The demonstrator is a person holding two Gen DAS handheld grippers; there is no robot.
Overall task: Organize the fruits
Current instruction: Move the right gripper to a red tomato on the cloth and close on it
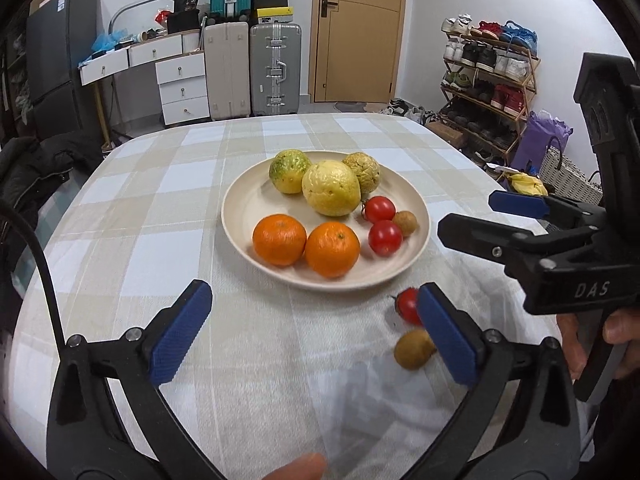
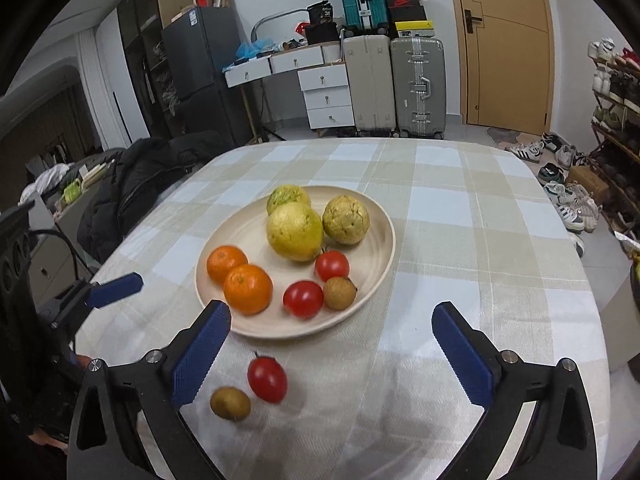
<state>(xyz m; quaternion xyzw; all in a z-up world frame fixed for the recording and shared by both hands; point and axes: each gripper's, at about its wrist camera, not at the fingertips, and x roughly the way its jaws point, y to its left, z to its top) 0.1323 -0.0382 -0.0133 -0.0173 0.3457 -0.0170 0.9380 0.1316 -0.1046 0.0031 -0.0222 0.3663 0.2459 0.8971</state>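
Nearest, two black hand-held grippers with blue ribbed pads are hovering over the near edge of a table draped in a beige-and-white checked tablecloth [image 2: 460,216]. The left gripper [image 1: 312,334] is standing wide apart with nothing between its pads, only bare cloth. The right gripper [image 2: 332,354] is gaping just as wide and gripping nothing.

Lying loose on the cloth, just short of the plate, are a small red cherry tomato [image 2: 267,379] and, touching or nearly touching it on the near left, a small round brownish fruit [image 2: 230,403]. From the left gripper's side the pair is sitting just beside its right pad; from the right gripper's side they are resting just inside its left pad.

Further in, a round cream-coloured plate [image 1: 240,204] is sitting at the middle of the table. Along its near side two bright oranges [image 1: 305,243] are lying side by side on the left, with two more red tomatoes [image 1: 381,223] and another small brown fruit [image 1: 405,223] clustered to the right. Beyond them, three larger wrinkled yellow-green fruits [image 1: 325,178] are crowding the far part of the plate.
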